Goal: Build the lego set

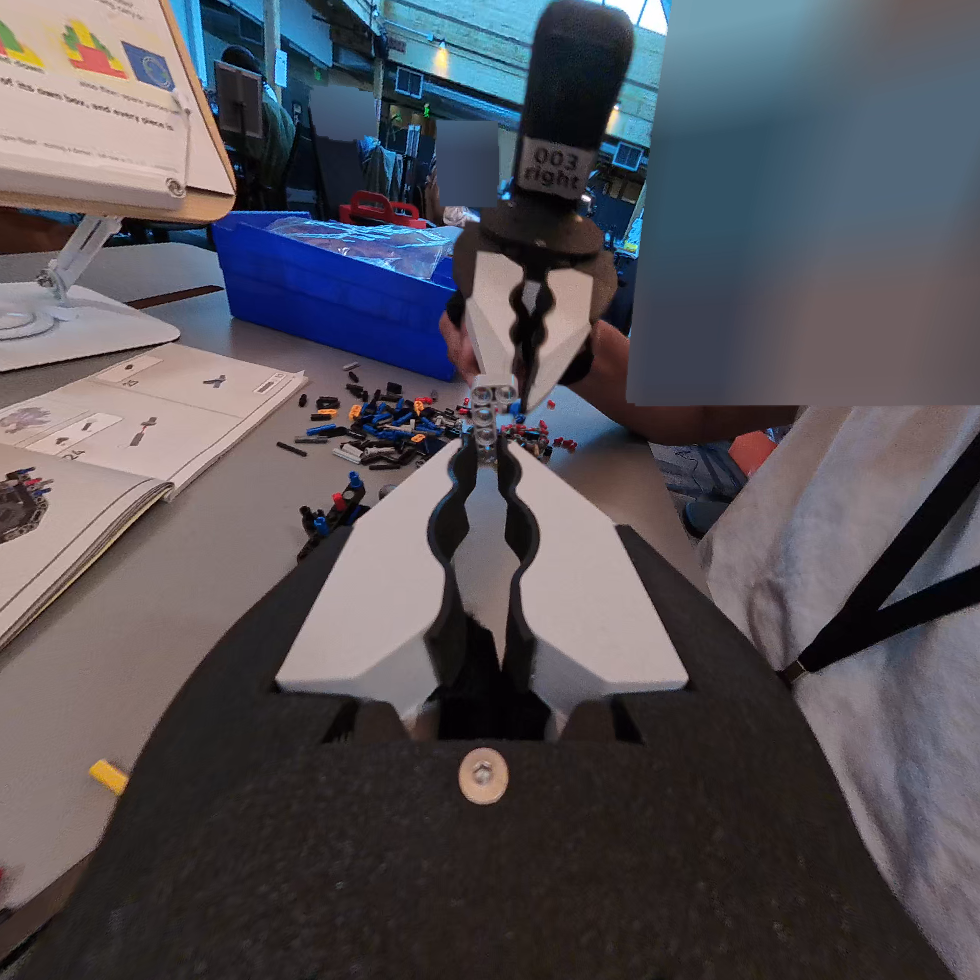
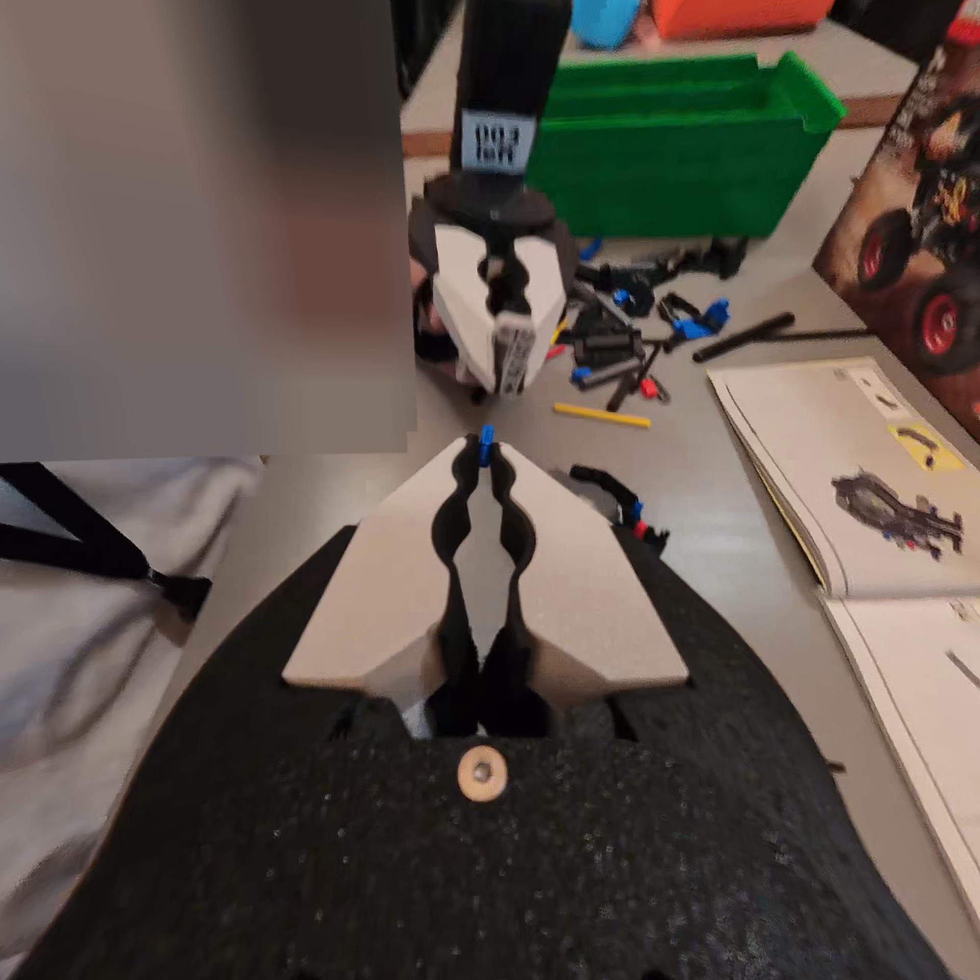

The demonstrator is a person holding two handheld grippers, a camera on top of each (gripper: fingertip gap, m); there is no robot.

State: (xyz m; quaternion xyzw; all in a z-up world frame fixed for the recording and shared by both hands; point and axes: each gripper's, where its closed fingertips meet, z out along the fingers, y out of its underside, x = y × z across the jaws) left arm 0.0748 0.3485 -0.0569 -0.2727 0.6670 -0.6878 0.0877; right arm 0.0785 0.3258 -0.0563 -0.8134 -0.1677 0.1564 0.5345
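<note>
My left gripper is shut on a light grey L-shaped beam with round holes, held up above the table. My right gripper is shut on a small blue pin that sticks out past its tips. The two grippers face each other, tips close together. In the left wrist view the right gripper sits just right of the beam's top. In the right wrist view the left gripper holds the grey beam edge-on, a short gap beyond the blue pin.
A pile of small black, blue, red and orange parts lies on the grey table. A partly built black piece lies nearer. An open instruction booklet, blue bin, green bin, set box and yellow axle surround it. Only a small space, under 4 cm, lies between the two pairs of fingers.
</note>
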